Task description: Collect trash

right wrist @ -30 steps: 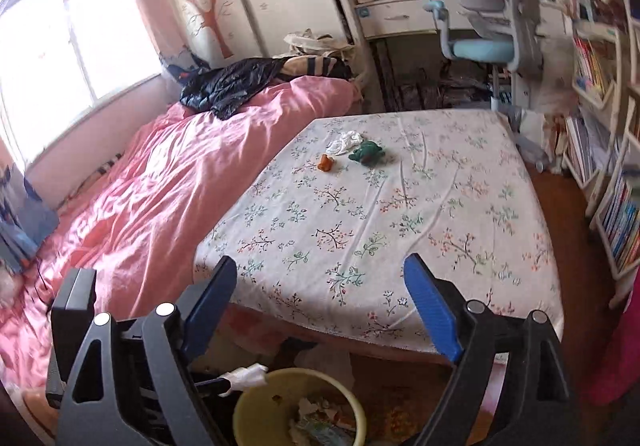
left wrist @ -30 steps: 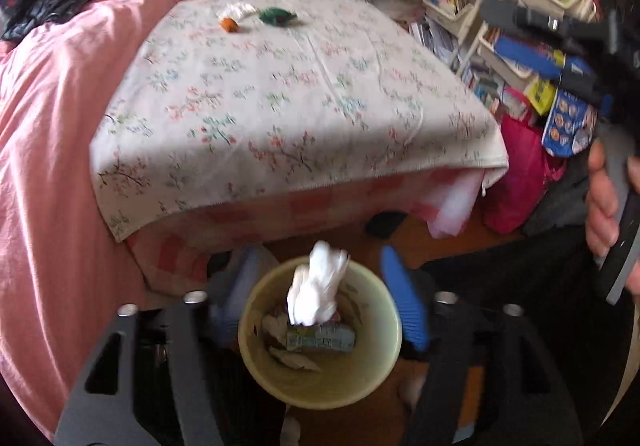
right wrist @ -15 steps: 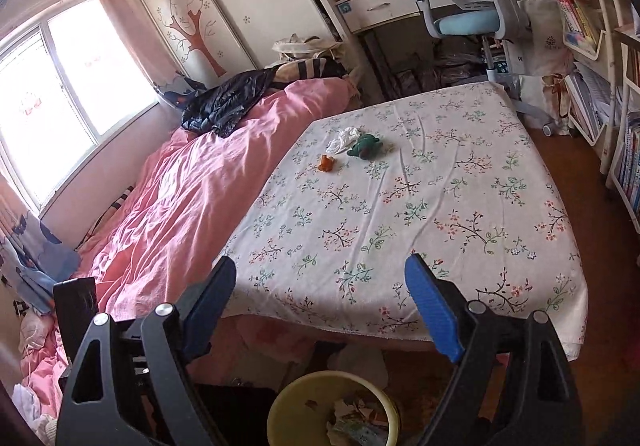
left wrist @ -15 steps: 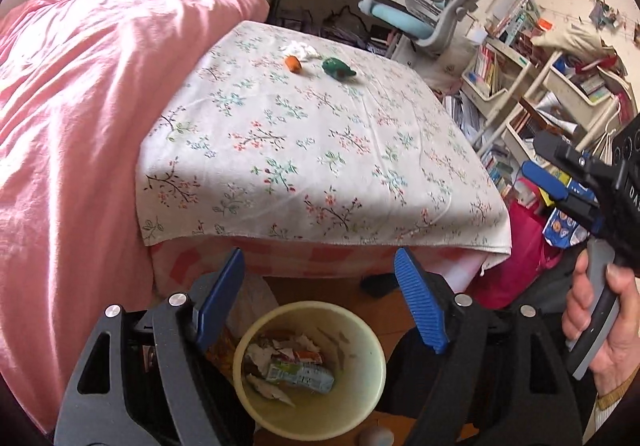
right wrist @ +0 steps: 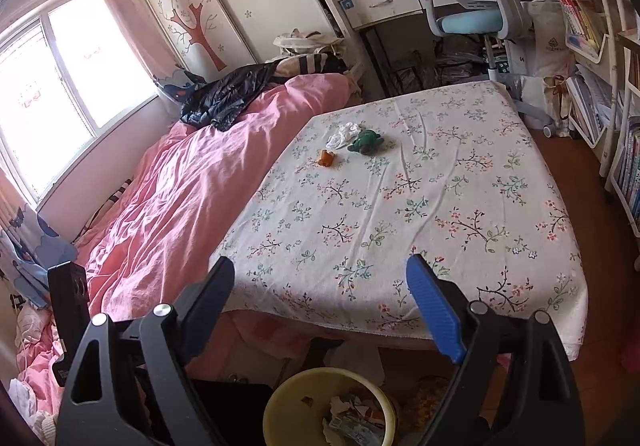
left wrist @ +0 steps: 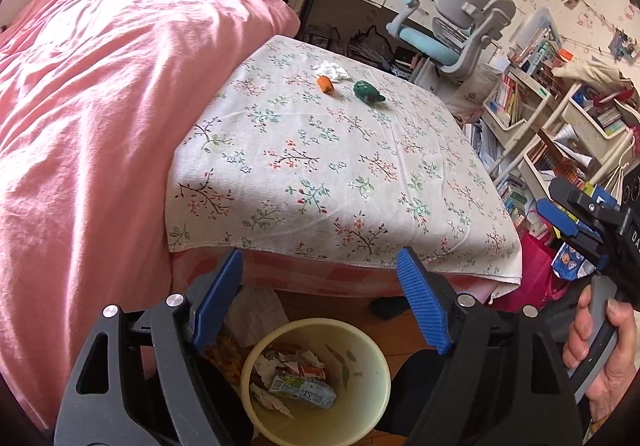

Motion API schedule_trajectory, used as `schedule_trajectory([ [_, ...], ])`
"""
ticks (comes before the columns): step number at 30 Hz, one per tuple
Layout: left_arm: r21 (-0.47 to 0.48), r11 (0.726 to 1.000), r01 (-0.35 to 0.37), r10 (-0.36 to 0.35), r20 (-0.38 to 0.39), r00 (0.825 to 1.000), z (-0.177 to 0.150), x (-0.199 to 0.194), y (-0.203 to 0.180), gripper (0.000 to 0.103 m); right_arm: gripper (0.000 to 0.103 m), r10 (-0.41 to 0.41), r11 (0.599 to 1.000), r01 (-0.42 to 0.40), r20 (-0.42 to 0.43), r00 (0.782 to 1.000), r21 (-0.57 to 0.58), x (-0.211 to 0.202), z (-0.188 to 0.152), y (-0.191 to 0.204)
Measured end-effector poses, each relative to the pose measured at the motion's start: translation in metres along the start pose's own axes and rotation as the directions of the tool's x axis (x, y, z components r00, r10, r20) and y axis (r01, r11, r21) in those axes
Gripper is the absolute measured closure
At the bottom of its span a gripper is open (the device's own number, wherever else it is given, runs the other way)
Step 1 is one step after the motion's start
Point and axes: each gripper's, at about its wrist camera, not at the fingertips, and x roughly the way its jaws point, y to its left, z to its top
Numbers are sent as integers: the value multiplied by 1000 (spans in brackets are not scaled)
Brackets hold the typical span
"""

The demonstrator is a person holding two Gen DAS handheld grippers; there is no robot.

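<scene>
A pale yellow waste bin [left wrist: 360, 334] stands on the floor below the table's near edge, holding crumpled paper and a small carton [left wrist: 302, 390]. It also shows in the right wrist view [right wrist: 288, 394]. My left gripper [left wrist: 320, 304] is open and empty above the bin. My right gripper [right wrist: 320, 304] is open and empty, above the near table edge; it also shows at the right of the left wrist view [left wrist: 572, 226]. At the table's far side lie a white crumpled tissue [left wrist: 331, 70] [right wrist: 342, 134], a small orange object [left wrist: 325, 84] [right wrist: 326, 158] and a green toy [left wrist: 367, 91] [right wrist: 366, 142].
The table has a floral cloth [left wrist: 340, 166] [right wrist: 420, 206]. A pink bed quilt [left wrist: 100, 126] lies to its left with a black jacket [right wrist: 228, 94] on it. A blue desk chair [left wrist: 452, 30], bookshelves [left wrist: 560, 126] and a pink bag [left wrist: 536, 278] stand to the right.
A white tissue dropped from my left gripper into the bin. Both grippers then rose and tilted up toward the table; both stay open.
</scene>
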Motion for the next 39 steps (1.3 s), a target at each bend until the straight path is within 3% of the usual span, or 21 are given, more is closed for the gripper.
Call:
schedule_trajectory([
  [16, -73, 997, -26, 28, 34, 999, 3, -4, 13, 25, 19, -6, 1000, 5, -16, 1000, -22, 3, -2, 3],
  [39, -92, 996, -16, 20, 42, 999, 5, -5, 17, 24, 19, -9, 999, 8, -24, 1000, -35, 6, -3, 7],
])
